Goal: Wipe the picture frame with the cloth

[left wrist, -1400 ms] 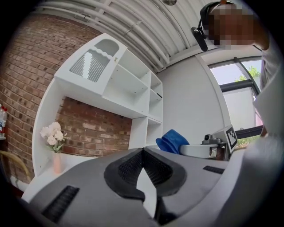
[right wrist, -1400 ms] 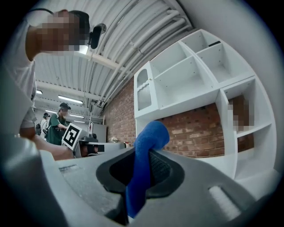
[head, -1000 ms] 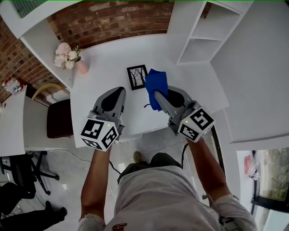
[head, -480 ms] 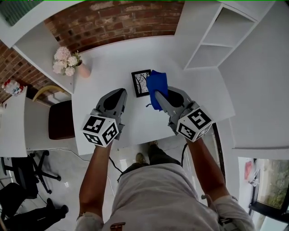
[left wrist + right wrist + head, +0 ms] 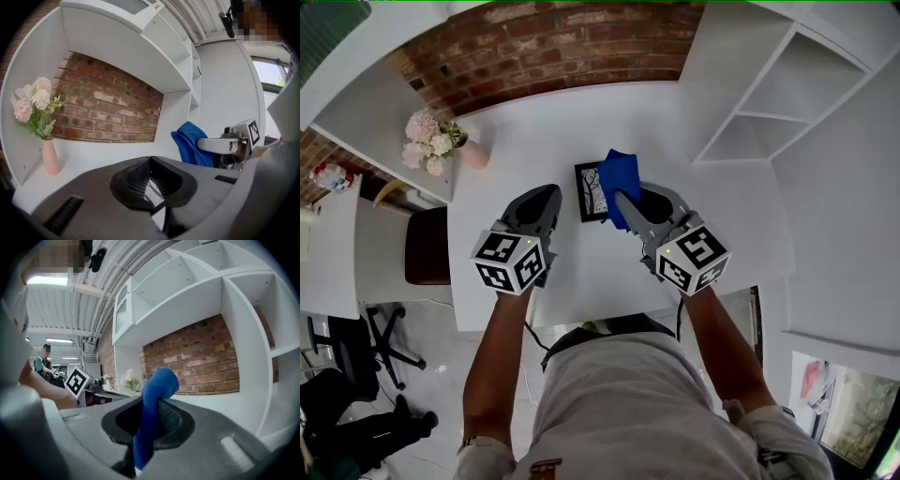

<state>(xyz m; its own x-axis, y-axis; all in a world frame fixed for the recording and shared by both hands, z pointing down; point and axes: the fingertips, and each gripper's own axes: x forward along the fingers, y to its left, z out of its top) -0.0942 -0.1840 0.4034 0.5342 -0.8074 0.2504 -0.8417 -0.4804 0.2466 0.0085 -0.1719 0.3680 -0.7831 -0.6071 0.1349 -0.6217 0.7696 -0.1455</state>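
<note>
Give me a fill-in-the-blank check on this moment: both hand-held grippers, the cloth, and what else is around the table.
1. The right hand-held gripper is shut on a cloth whose colour is ____.
2. The left hand-held gripper has its jaws together and holds ____.
3. The pink vase on the table holds ____.
4. Behind the table, on which the picture frame sits, the wall is made of ____.

Missing words: blue; nothing; flowers; brick.
</note>
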